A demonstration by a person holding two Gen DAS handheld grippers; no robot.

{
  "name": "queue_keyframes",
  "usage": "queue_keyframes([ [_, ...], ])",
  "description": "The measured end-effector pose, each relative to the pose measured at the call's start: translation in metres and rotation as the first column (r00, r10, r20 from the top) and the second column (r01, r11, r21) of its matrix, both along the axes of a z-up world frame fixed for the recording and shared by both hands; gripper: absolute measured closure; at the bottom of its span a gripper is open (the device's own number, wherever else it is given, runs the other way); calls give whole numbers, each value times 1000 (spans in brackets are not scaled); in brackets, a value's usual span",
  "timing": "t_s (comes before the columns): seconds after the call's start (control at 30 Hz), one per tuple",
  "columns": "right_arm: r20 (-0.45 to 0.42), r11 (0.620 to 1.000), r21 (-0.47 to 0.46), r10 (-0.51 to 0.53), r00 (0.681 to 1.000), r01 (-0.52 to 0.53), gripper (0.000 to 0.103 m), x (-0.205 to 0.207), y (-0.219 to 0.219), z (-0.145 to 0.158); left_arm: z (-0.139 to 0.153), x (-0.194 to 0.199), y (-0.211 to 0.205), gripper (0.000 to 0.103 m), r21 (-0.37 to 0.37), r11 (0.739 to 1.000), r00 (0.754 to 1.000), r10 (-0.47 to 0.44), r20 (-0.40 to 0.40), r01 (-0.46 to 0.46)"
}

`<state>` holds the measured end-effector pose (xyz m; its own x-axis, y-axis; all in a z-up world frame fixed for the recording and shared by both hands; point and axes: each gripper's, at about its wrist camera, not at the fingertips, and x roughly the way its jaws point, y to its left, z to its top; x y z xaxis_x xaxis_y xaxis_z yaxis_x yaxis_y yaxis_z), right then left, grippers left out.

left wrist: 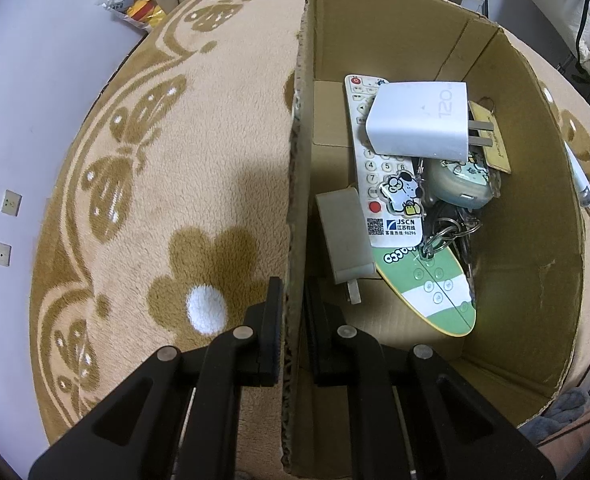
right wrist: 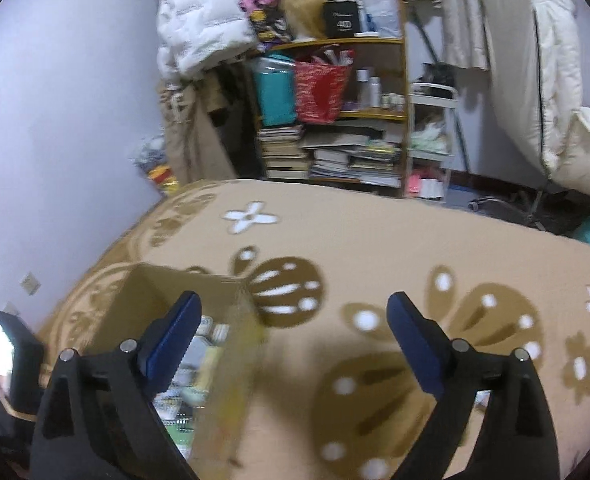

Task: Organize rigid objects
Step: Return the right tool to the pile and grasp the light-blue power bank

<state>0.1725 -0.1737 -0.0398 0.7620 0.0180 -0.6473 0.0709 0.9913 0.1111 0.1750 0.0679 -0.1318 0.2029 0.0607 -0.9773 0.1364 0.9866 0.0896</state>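
A brown cardboard box [left wrist: 507,208] stands on a tan blanket. My left gripper [left wrist: 293,300] is shut on the box's left wall, one finger outside and one inside. Inside the box lie a white remote [left wrist: 369,168], a white charger [left wrist: 419,122], a grey adapter [left wrist: 345,236], a green oval board [left wrist: 431,294], a key ring with charms [left wrist: 445,230] and a small rounded case [left wrist: 461,182]. In the right wrist view the box [right wrist: 143,300] sits low left, blurred. My right gripper [right wrist: 295,320] hangs open above the blanket beside the box, holding nothing.
The tan blanket [left wrist: 167,184] with brown flowers and butterflies covers a bed against a lilac wall [left wrist: 35,92]. A pen [left wrist: 583,184] lies on the blanket right of the box. A crowded bookshelf [right wrist: 335,120] and hanging coats stand beyond the bed.
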Motion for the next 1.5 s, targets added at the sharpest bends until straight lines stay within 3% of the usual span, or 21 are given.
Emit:
queue_keyframes([
  [0.37,-70,998,-42,-47,996,44,4,24,-65,-54,0,0,-2,92,4,1000,1000,-2,1,2],
  [0.7,-206,995,-76,-78,976,64,4,29,-91,-111,0,0,-2,92,5,1000,1000,-3,1,3],
  [0.97,-295,992,-105,-93,951,64,8,30,-104,-140,0,1,-2,92,7,1000,1000,-5,2,5],
  [1.17,-336,989,-138,-91,937,47,23,31,-107,-152,0,1,-2,91,8,1000,1000,-5,1,5],
  [1.3,-344,987,-149,-106,933,57,42,29,-110,-152,1,1,-2,91,10,1000,1000,-7,3,7],
  [1.4,-363,990,-131,-98,927,53,46,30,-113,-151,0,1,-2,91,10,1000,1000,-7,3,7],
  [1.5,-373,990,-129,-95,923,50,61,29,-112,-149,0,1,-2,91,11,1000,1000,-7,3,7],
])
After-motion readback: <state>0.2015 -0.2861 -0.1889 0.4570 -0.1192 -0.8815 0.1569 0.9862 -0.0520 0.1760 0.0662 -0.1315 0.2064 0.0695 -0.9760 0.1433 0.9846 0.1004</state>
